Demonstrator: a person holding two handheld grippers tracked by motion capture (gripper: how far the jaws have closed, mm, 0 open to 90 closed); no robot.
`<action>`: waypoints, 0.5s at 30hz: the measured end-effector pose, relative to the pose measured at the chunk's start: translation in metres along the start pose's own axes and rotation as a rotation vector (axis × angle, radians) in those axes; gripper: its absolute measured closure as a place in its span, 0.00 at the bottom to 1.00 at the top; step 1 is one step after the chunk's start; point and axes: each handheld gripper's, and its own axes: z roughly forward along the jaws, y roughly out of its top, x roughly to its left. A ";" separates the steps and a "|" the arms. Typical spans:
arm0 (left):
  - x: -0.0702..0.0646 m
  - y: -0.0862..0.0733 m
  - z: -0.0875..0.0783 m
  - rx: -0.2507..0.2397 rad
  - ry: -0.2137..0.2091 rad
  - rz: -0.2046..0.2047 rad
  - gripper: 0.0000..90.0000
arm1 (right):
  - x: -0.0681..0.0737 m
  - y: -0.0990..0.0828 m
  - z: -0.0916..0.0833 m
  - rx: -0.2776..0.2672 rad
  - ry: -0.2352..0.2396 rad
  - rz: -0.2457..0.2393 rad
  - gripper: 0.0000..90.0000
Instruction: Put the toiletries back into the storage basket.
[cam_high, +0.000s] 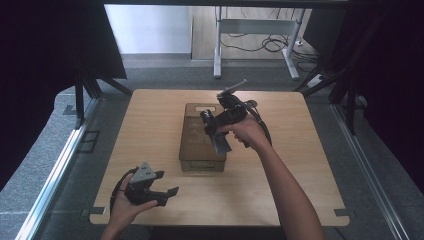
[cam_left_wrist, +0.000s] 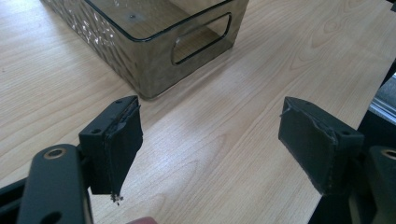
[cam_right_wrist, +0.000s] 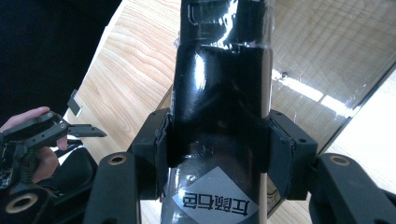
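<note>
A smoky see-through plastic bin (cam_high: 200, 164) with handle cut-outs stands in the middle of the wooden table (cam_high: 280, 185). Above its right side my right gripper (cam_high: 214, 131) is shut on a glossy black packet (cam_right_wrist: 219, 70) with a white label; the packet (cam_high: 222, 144) hangs tilted over the bin. In the right gripper view both pads (cam_right_wrist: 161, 140) press on the packet's sides, with the bin (cam_right_wrist: 327, 65) below it. My left gripper (cam_high: 167, 183) rests in a hand near the table's front left, its jaws wide open and nothing between them. Its pads (cam_left_wrist: 116, 140) face the bin's near end (cam_left_wrist: 154, 65).
Bare tabletop lies around the bin on all sides. Dark frame legs and curtains flank the table, and a white desk frame (cam_high: 255, 30) with cables stands on the floor beyond the far edge.
</note>
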 end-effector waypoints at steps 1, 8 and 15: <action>0.000 0.000 0.000 0.000 0.000 0.000 0.24 | 0.001 0.001 0.001 0.001 0.001 0.003 0.51; -0.001 0.000 0.002 0.007 -0.008 0.005 0.24 | 0.005 0.007 0.005 0.013 -0.007 0.015 0.51; 0.000 0.000 0.001 0.001 -0.005 0.003 0.24 | 0.012 0.014 0.013 0.021 -0.004 0.014 0.51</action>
